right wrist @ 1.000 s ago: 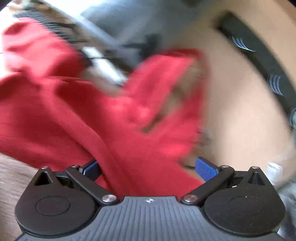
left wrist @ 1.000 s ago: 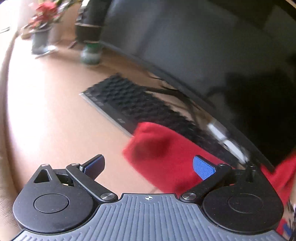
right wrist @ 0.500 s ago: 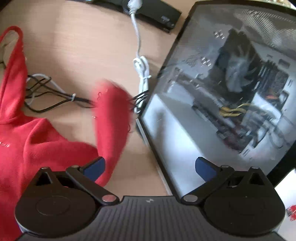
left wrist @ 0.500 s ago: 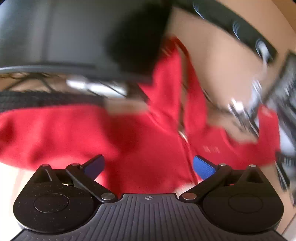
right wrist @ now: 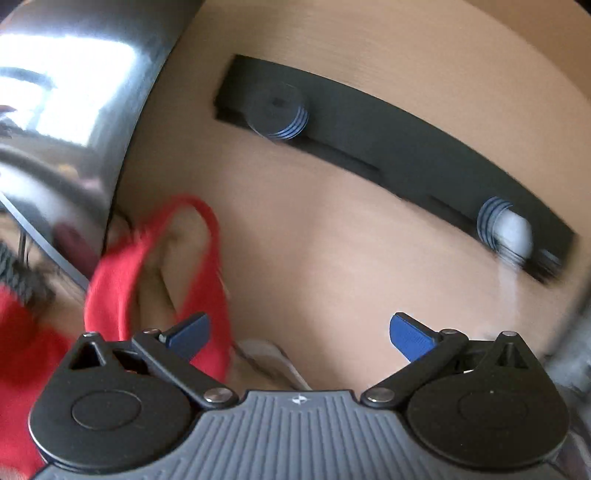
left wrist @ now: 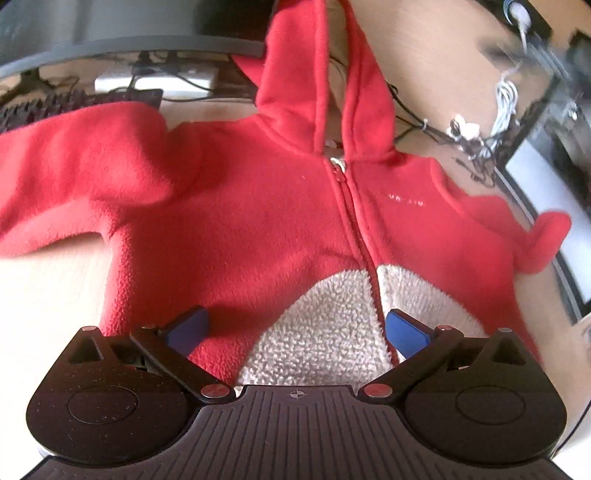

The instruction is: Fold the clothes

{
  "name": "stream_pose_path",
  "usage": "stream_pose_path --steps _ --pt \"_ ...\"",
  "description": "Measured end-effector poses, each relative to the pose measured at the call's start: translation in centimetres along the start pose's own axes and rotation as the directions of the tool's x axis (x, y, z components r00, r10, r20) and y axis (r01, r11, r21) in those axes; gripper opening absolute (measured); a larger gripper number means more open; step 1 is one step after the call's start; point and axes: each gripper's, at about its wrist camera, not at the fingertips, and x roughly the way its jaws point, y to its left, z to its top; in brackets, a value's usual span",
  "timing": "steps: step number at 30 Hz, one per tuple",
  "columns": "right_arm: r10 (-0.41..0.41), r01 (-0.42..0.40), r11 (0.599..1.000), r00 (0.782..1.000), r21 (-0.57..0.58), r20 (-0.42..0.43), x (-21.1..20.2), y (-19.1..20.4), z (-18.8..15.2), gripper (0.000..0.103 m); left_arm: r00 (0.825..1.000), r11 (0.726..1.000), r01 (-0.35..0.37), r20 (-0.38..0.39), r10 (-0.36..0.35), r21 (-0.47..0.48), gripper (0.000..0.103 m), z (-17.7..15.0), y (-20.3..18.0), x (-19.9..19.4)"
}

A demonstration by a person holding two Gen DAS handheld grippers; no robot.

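Observation:
A red fleece hoodie with a front zipper and a cream fleece lower panel lies face up and spread out on the wooden desk, hood pointing away, sleeves out to both sides. My left gripper is open and empty just above its lower front, straddling the zipper. My right gripper is open and empty over the bare desk near the hood, which shows red at the left of the right wrist view.
A curved monitor and a keyboard stand behind the left sleeve. Cables and a glass-sided computer case are at the right. A black bar with two round knobs lies on the desk.
Both grippers swung fast. The left view went from keyboard and sleeve to the whole spread hoodie. The right view turned from the computer case to the bare desk by the hood.

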Motion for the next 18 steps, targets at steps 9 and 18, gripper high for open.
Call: stream_pose_path --steps 9,18 --pt "0.08 -0.077 0.997 0.992 0.027 -0.101 11.3 6.0 1.5 0.103 0.998 0.994 -0.057 0.029 0.055 0.092 0.103 -1.9 -1.7 -0.5" --pt "-0.288 0.294 0.955 0.951 -0.045 0.108 10.3 3.0 -1.1 0.103 1.0 0.996 -0.023 0.008 0.022 0.087 0.103 -2.2 -1.2 -1.1"
